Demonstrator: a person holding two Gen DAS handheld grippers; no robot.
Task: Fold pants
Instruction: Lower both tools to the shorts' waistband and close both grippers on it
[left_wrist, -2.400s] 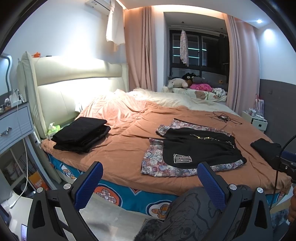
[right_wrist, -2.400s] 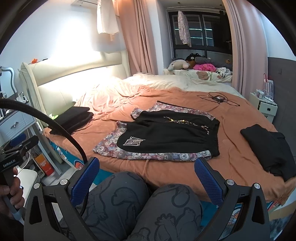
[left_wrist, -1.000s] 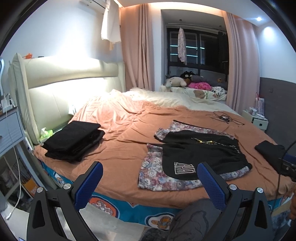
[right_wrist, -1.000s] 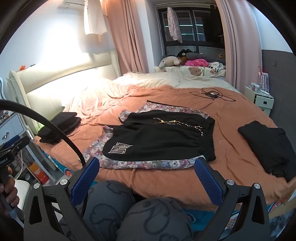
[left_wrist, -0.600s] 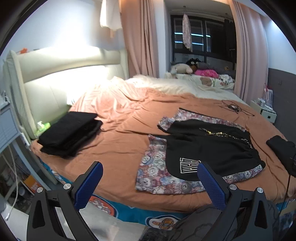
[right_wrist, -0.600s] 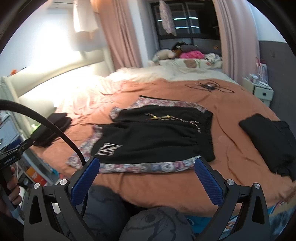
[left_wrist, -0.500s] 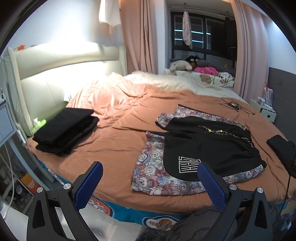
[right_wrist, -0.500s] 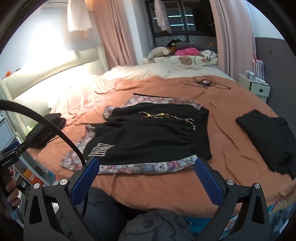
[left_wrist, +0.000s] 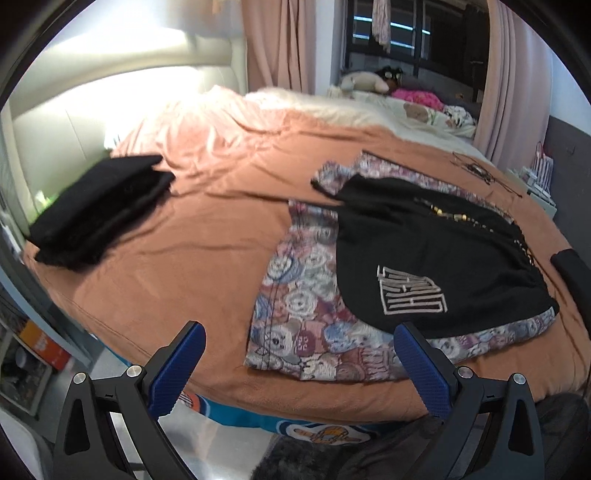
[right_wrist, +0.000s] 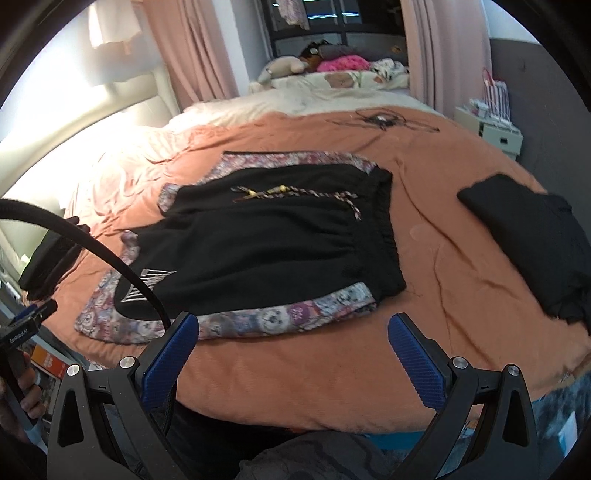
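Observation:
Black shorts with a pale logo and a braided drawstring lie flat on a patterned cartoon-print garment, spread on the orange bed cover. My left gripper is open and empty, above the bed's near edge, short of the patterned cloth's left corner. My right gripper is open and empty too, hovering just before the near hem of the patterned cloth.
A folded black stack sits at the bed's left near the headboard. Another black garment lies on the right. A cable rests further back, soft toys beyond. A hand holds the other gripper's handle at left.
Both grippers have moved forward and lower toward the bed, so the clothes look larger and closer. The person's patterned knees have dropped mostly out of view. Jaws stay open.

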